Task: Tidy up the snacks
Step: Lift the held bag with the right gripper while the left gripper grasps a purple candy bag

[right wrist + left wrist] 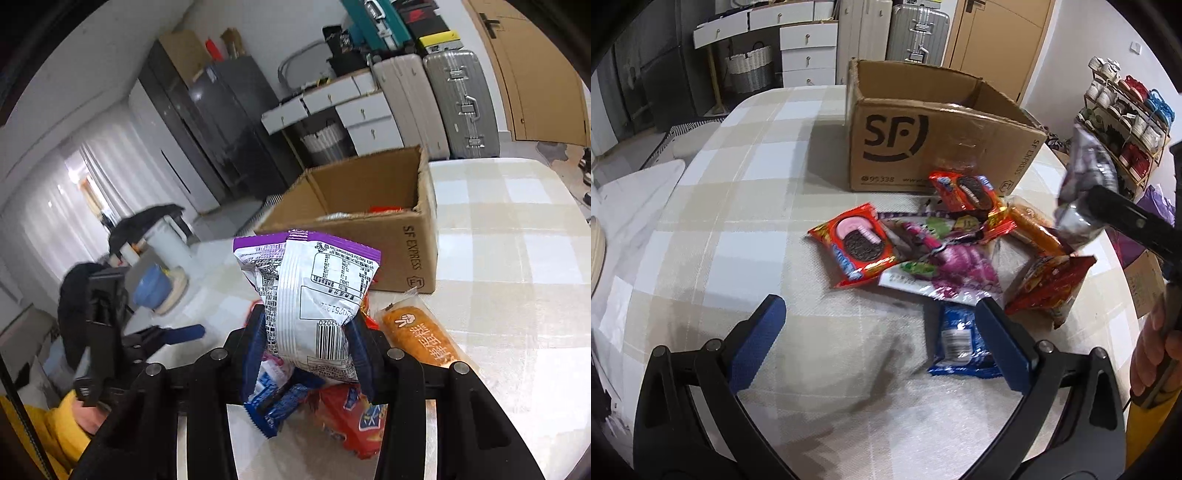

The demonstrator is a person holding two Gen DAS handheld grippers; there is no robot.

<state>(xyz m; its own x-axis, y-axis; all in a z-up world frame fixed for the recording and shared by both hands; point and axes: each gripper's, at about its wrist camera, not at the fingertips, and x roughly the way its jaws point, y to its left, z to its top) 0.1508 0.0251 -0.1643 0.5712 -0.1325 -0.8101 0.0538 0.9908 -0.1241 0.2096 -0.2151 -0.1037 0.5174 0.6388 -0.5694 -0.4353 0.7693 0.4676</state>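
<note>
An open SF cardboard box (pixel 916 140) stands on the checked table; it also shows in the right wrist view (pixel 373 206) with some packets inside. In front of it lies a pile of snacks: two red cookie packets (pixel 857 245), purple-and-green packets (pixel 945 266), an orange bread pack (pixel 1034 232), a red bag (pixel 1052 284) and a blue packet (pixel 956 339). My left gripper (pixel 882 332) is open and empty just above the table, before the pile. My right gripper (pixel 306 332) is shut on a white-and-purple snack packet (pixel 314 291), held above the pile; it also shows in the left wrist view (pixel 1086 188).
The orange bread pack (pixel 417 332) lies right of the right gripper, with a red packet (pixel 354 424) and a blue packet (pixel 280 406) beneath it. A shoe rack (pixel 1123 122) stands right of the table. Drawers and suitcases (pixel 916 33) line the far wall.
</note>
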